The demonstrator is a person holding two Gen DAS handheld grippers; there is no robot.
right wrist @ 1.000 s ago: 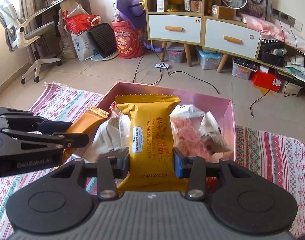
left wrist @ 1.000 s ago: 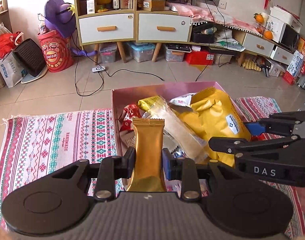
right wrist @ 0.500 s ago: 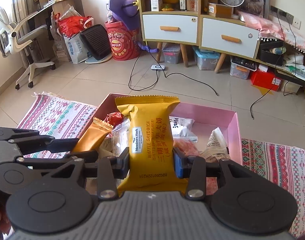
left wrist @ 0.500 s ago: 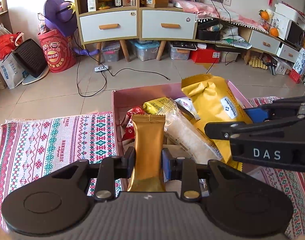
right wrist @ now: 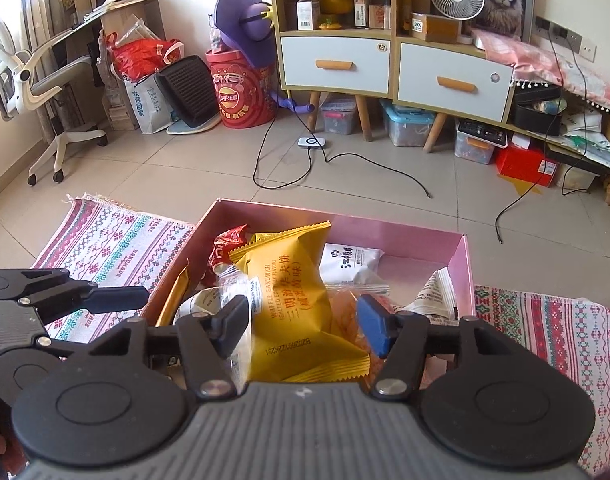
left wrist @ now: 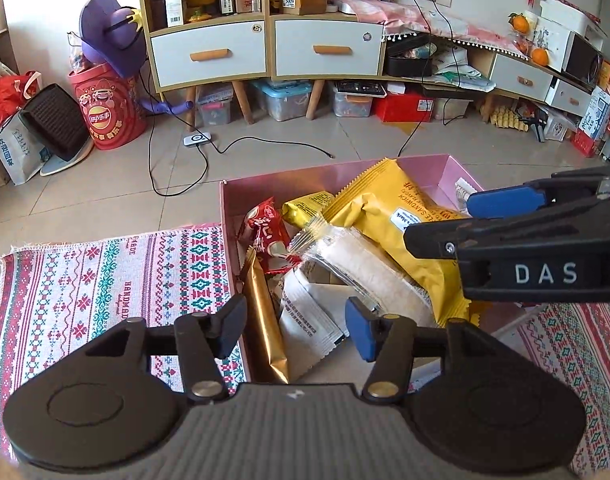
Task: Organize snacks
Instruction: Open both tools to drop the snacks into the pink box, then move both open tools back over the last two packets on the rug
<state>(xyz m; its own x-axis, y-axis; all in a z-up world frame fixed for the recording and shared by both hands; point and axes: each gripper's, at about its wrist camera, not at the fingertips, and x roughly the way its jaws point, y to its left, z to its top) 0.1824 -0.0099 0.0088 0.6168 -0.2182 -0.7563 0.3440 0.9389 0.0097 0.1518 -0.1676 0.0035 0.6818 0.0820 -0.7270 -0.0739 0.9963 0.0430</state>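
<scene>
Two drops in hand: left hand-held gripper [left wrist: 295, 330] and right hand-held gripper [right wrist: 303, 330] released, jaws just opened, gold bar [left wrist: 265, 320] and yellow waffle pack [right wrist: 301, 312] lying loose in the pink box [right wrist: 417, 234]. Next: back out of the box, seek remaining snacks.

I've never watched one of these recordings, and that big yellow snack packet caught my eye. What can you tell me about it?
The yellow packet is a puffy, glossy pillow wrapper with crimped, zigzag ends, printed "Waffle Sandwich" beside Chinese lettering and a small white label. It lies tilted in the pink box, on top of the other snacks, resting against a clear packet. The right gripper has just been opening; the packet sits between its fingers, no longer pinched.
</scene>
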